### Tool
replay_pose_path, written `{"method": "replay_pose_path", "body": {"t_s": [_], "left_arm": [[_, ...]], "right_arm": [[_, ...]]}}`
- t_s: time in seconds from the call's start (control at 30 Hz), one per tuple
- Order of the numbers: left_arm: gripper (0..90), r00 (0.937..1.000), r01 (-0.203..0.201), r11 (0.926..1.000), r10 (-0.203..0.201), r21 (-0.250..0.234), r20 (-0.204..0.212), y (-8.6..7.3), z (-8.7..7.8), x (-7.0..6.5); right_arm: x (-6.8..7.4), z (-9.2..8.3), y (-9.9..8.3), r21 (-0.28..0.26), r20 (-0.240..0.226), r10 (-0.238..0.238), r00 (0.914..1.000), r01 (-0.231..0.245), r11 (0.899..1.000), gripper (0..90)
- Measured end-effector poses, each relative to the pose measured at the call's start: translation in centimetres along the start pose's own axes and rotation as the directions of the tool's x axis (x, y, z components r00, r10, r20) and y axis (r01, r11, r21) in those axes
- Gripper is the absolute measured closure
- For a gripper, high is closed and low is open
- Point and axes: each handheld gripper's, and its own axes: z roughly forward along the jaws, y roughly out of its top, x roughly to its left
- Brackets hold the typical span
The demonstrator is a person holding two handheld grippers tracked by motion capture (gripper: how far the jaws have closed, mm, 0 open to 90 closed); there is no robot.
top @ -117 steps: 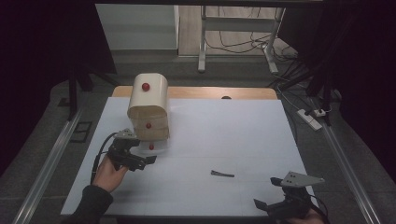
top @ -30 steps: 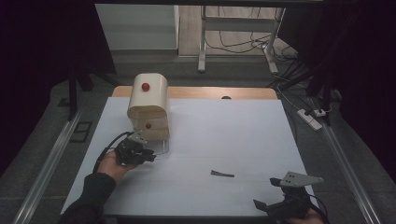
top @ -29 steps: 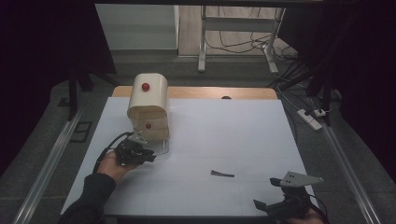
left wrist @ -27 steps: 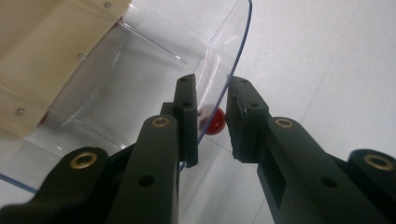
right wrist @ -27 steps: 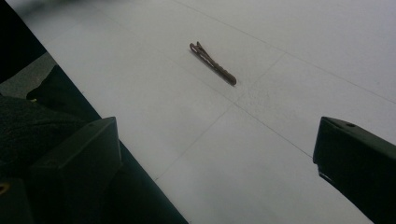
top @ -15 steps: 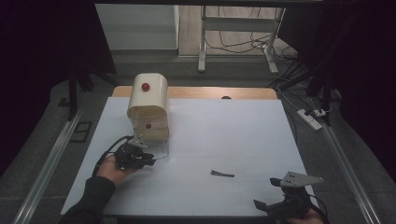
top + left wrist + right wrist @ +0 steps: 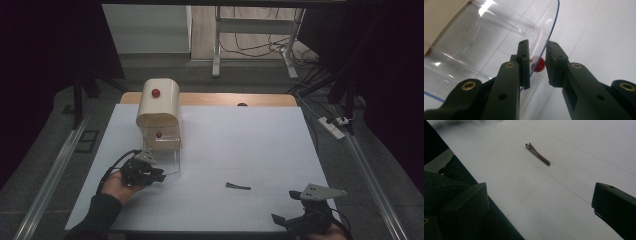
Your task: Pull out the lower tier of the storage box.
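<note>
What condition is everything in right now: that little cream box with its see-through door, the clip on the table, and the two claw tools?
cream box: upright.
clear door: swung open and down.
red knob: between the left jaws.
left gripper: shut on the door's edge.
hair clip: lying flat, untouched.
right gripper: open, empty.

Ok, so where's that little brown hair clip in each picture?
High view: the hair clip lies low down, a bit right of middle, alone on the white table.
Right gripper view: the hair clip is near the top, about the middle, lying slantwise.
Shared landmark: the white table, which also shows in the left gripper view.
</note>
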Motion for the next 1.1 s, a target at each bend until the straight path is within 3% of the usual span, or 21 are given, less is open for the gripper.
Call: {"method": "replay_pose_path", "body": {"t_s": [1.1], "left_arm": [[73.8, 1.0000, -0.004, 0.9998, 0.004, 0.020, 0.005, -0.7, -0.5, -1.8]], "right_arm": [[0.0, 0.0, 0.0, 0.002, 0.004, -0.001, 1.0000, 0.001, 1.000, 0.2]]}}
